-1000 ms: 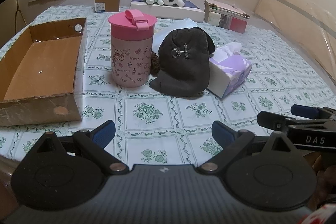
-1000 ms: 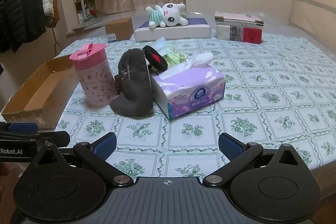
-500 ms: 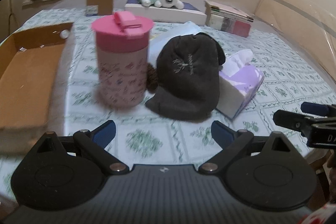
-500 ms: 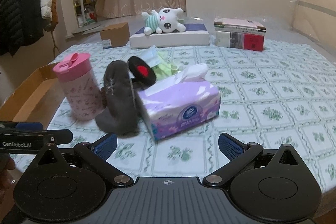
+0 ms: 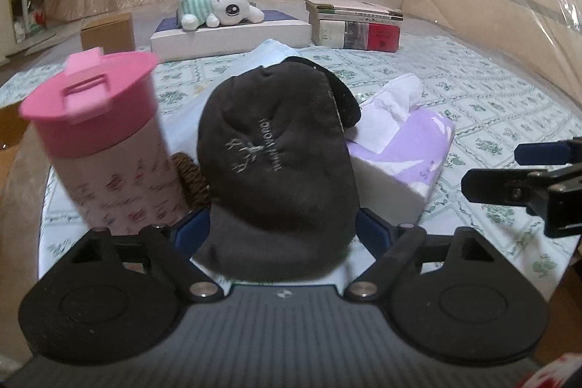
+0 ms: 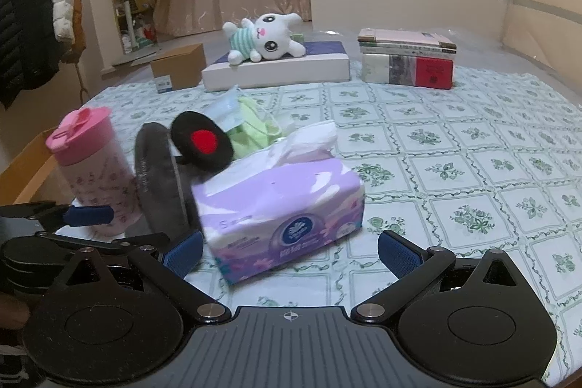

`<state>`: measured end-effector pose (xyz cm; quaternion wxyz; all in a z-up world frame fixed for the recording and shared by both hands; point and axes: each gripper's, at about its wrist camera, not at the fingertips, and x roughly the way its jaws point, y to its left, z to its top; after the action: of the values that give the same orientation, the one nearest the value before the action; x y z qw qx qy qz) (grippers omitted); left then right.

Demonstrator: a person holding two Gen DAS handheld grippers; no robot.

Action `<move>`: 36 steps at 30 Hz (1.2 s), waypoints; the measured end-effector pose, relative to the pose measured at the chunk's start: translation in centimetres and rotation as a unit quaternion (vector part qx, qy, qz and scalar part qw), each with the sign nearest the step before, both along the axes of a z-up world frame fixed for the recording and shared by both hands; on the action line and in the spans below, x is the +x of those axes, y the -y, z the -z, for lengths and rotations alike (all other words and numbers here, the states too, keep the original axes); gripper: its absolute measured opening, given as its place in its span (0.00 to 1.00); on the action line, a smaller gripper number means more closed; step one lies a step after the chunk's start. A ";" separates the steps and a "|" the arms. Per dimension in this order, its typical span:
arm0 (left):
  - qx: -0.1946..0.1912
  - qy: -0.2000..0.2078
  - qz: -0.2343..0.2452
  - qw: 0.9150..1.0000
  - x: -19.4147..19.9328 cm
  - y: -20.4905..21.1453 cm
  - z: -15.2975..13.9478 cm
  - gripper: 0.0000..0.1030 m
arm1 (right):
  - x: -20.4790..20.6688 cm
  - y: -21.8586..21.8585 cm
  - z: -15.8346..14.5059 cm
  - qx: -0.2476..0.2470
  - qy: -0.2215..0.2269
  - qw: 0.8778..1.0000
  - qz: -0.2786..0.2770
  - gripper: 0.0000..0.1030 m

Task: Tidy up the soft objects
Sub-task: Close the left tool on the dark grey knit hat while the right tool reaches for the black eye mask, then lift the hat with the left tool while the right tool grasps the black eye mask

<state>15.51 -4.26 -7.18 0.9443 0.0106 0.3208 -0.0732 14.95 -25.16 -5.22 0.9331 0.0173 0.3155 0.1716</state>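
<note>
A dark grey soft cap [image 5: 276, 162] with a stitched deer logo leans upright between a pink lidded cup [image 5: 91, 140] and a purple tissue pack [image 5: 407, 155]. My left gripper [image 5: 282, 230] straddles the cap's lower part. Its jaws are closing with the cap between them, and I see no squeeze on the fabric. My right gripper [image 6: 289, 251] is open, with the near end of the tissue pack [image 6: 280, 202] between its fingers. A black pad with a red dot [image 6: 202, 140] sticks up behind the cap [image 6: 160, 180]. Pale blue and green cloths [image 6: 251, 130] lie behind that.
A white plush bunny [image 6: 265, 39] lies on a flat white box at the back, with stacked books [image 6: 407, 60] to its right and a small cardboard box [image 6: 178, 64] to its left. An open cardboard tray [image 6: 29, 170] sits left of the cup [image 6: 91, 170]. A brown knitted thing [image 5: 191, 177] lies by the cap.
Both grippers have moved forward to the pile. The left one now has the dark cap between narrower jaws. The right one has come up around the tissue pack.
</note>
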 end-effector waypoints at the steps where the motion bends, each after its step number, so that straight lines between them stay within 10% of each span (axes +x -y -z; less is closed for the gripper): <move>1: 0.002 0.002 0.000 1.000 0.3 0.2 0.2 0.80 | 0.2 0.1 0.1 0.001 -0.002 1.000 0.001 0.99; 18: -0.004 0.008 -0.010 1.000 0.5 -0.7 -0.1 0.15 | 0.8 0.1 0.4 0.007 -0.003 1.000 0.000 0.99; 36: -0.071 -0.019 -0.043 0.996 -7.6 -7.5 -0.9 0.17 | -1.0 -5.9 -1.2 0.001 0.019 0.996 -0.086 0.99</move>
<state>7.86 3.29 -6.32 0.9387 -0.0721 0.3325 -0.0557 13.97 -19.22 -4.03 0.9208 -0.0125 0.2976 0.2518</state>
